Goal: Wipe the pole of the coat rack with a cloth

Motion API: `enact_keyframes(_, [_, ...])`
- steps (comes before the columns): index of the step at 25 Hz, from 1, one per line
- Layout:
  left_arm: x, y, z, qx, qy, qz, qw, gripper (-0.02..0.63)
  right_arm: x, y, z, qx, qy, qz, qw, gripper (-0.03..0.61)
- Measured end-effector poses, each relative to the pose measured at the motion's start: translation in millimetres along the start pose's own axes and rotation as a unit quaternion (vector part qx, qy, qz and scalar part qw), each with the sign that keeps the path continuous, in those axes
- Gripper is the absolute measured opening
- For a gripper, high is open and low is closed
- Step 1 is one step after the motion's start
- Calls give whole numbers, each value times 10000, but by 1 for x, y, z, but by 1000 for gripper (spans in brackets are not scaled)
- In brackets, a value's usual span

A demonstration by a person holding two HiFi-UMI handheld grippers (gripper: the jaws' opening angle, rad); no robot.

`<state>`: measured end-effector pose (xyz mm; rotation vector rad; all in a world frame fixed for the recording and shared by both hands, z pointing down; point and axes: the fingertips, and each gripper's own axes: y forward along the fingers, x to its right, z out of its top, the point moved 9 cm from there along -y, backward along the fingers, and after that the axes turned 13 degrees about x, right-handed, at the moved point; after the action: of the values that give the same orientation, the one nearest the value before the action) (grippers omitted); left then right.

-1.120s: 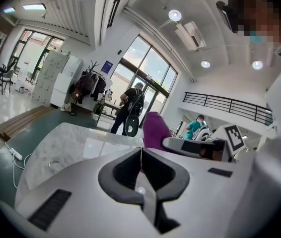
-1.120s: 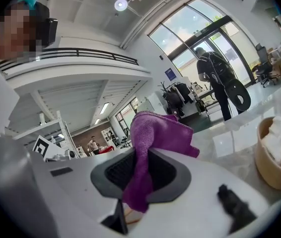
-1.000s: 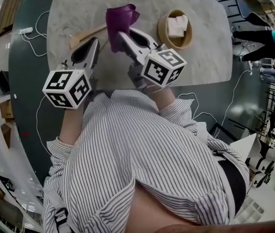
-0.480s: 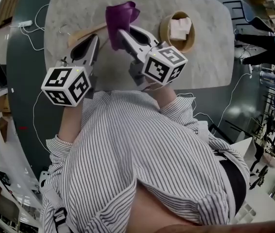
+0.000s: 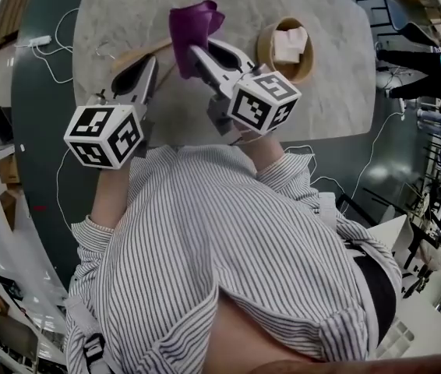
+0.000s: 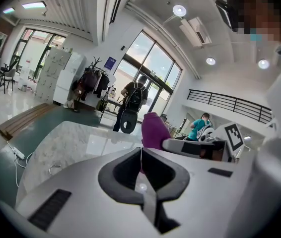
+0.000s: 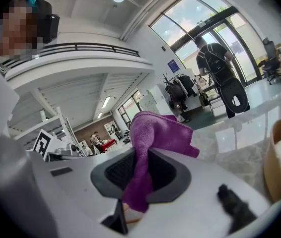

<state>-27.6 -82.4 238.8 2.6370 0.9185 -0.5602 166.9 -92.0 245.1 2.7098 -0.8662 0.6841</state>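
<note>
One oval table (image 5: 329,92) with a smooth, pale marble top lies under and ahead of both grippers, and the person's striped shirt (image 5: 228,263) fills the space behind them. There are two grippers, each of grey plastic and each carrying one cube with black-and-white square markers. The left gripper (image 5: 150,62) has its jaws pressed together tip to tip, with nothing between them (image 6: 141,152). The right gripper (image 5: 197,53) is clamped on the single purple cloth (image 5: 189,26), just to the right of the left gripper. The cloth is soft and nappy. Its long axis runs along the jaws (image 7: 143,157), pointing away from the person, and its free end (image 7: 158,130) stands past the tips and flops over to the right. To the right of the right gripper sits one round, light wooden bowl (image 5: 266,53) holding folded white pieces (image 5: 287,44). One wooden hanger (image 5: 139,53) with a wire hook lies flat on the marble just ahead of the left gripper's tips, its long axis running across them. Far beyond the table, ahead of the left gripper, stands one coat rack (image 6: 92,78) hung with dark coats that hide most of its pole.
</note>
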Motion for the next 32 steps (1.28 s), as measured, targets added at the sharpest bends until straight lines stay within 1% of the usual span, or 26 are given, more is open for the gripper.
enact_keyframes(6, [-6,-2,6,-63,-11,-18,10000,15,-7,1,1,30,-87,-79,9999,74])
enact_keyframes(11, [-13,-6,10,-120,-12,29,9999,15,-4,0,2,126,-37,-266,9996,74])
enact_keyframes(16, [-23,-8,8,-198,-17,124,9997,15,3,6,-4,46,-42,-370,9993,74])
enact_keyframes(20, [-34,-8,4,-261,-196,70,9994,15,10,15,-9,-25,-6,-448,9990,74])
enact_keyframes(24, [-40,-9,-7,-467,-185,133,9986,15,14,15,-13,-82,22,-544,9985,74])
enact_keyframes(27, [-43,-7,-16,-684,-83,163,9975,17,19,15,-20,-179,57,-616,9979,74])
enact_keyframes(32, [-43,3,-31,-960,-3,44,9954,17,31,13,-34,-358,156,-758,9964,74])
